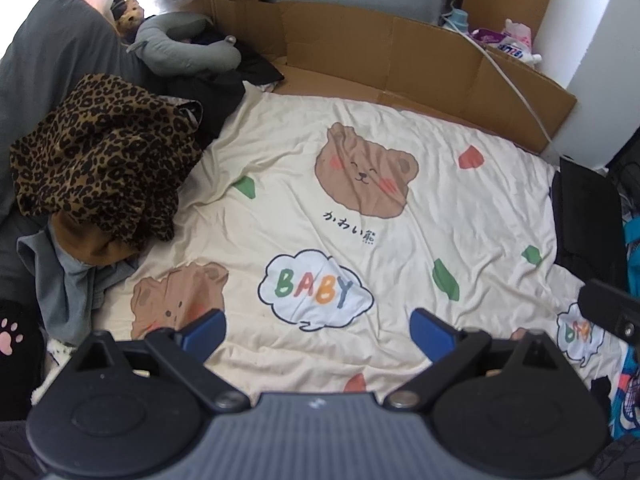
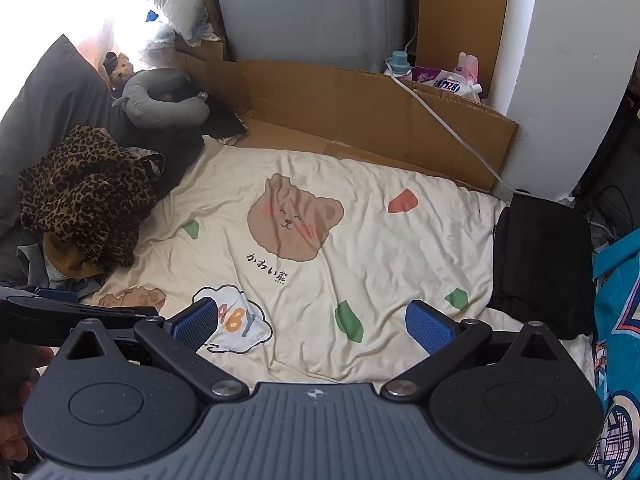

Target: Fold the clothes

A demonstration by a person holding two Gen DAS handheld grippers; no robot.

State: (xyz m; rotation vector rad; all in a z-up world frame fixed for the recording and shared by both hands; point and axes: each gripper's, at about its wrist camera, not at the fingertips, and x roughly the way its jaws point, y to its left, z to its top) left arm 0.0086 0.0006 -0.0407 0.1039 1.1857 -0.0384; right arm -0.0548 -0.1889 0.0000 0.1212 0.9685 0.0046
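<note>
I see both my grippers — left gripper (image 1: pixel 316 326) and right gripper (image 2: pixel 312 322) — spread wide, holding nothing, above the bear-print sheet (image 2: pixel 360 248). The leopard-print garment (image 1: pixel 100 152) heaps at the sheet's left edge; folded black clothes (image 2: pixel 540 264) lie right.

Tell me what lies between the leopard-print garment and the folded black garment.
Only the cream bear-print sheet between leopard-print garment and folded black garment; right wrist view.

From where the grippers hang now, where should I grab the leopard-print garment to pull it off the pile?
Probably take the leopard-print garment by its raised right-hand fold facing the cream sheet. Approach from the right with the open left gripper: that edge stands proud, while its far side is crowded by dark clothes.
</note>
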